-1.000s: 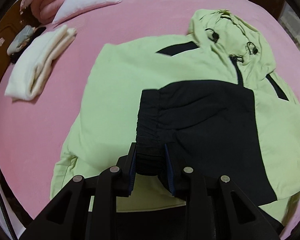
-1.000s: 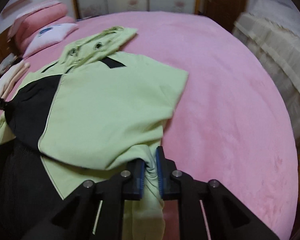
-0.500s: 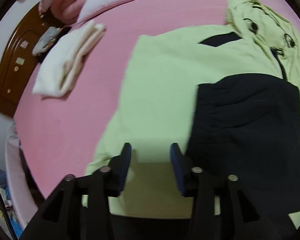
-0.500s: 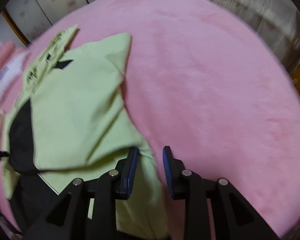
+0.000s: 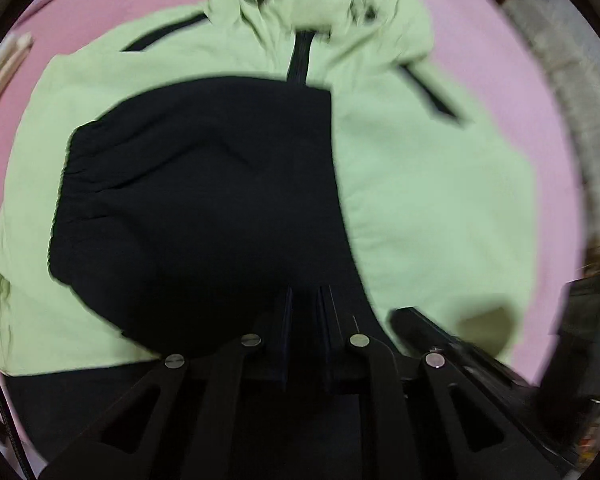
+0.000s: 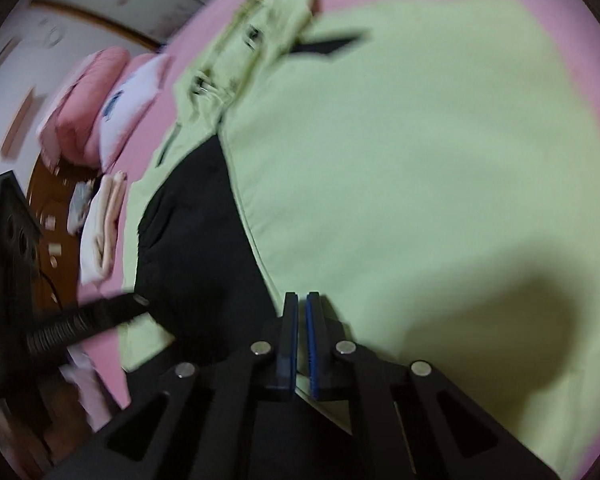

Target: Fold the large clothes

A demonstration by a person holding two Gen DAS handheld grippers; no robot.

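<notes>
Green-and-black hooded jacket (image 5: 420,184) spread flat mid-bed (image 5: 520,92), hood toward pillows (image 6: 100,112), left gripper (image 5: 305,304) just closed over black panel, nothing visibly clamped, right gripper (image 6: 302,308) just pinched closed at hem, grip unclear.

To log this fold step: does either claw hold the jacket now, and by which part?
Cannot be told. The left claw and right claw have just been closing over the jacket; blur hides any cloth between them.

The jacket's (image 5: 420,184) hem is hidden at 6 o'clock by the left gripper (image 5: 304,304); hood toggles are blurred.
</notes>
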